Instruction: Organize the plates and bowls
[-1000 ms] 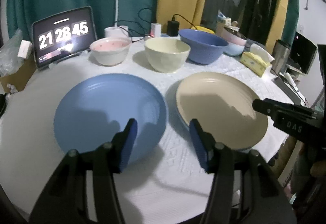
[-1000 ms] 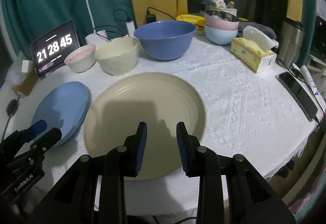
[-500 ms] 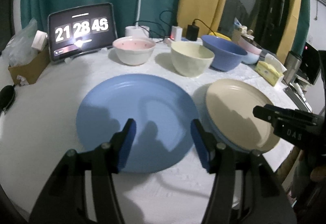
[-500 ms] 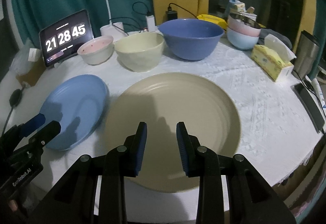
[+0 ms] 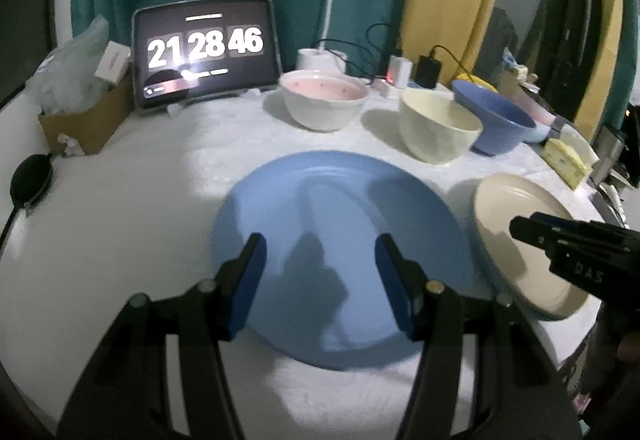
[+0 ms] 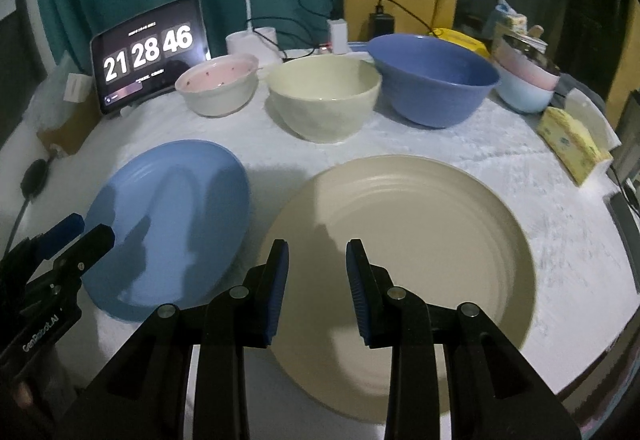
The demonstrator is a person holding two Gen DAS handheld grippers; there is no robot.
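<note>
1. Left wrist view: the left gripper (image 5: 320, 252) hangs over the blue plate (image 5: 340, 240) at the centre of the frame, its blue-padded jaws spread wide and holding nothing.
2. Same view, right edge: the cream plate (image 5: 516, 240) lies flat just beside the blue plate, apart from it; the black tip of the other tool overlaps it.
3. Right wrist view: the right gripper (image 6: 316, 260) is poised above the near rim of the cream plate (image 6: 420, 220), lower centre of the frame; its jaws stand parted with a clear gap and grasp nothing.
4. Same view, left half: the blue plate (image 6: 172, 215) rests on the white tablecloth (image 6: 540, 167), with the left gripper (image 6: 80, 230) at the lower left edge.
5. Upper band of the right wrist frame, left to right: the pink bowl (image 6: 218, 83), the cream bowl (image 6: 324, 95) and the large blue bowl (image 6: 432, 79) stand in a row, upright, each apart from its neighbour.
6. Upper left: a tablet clock (image 6: 148, 51) reads 21 28 46; a yellow tissue box (image 6: 572, 139) sits at the right edge.
</note>
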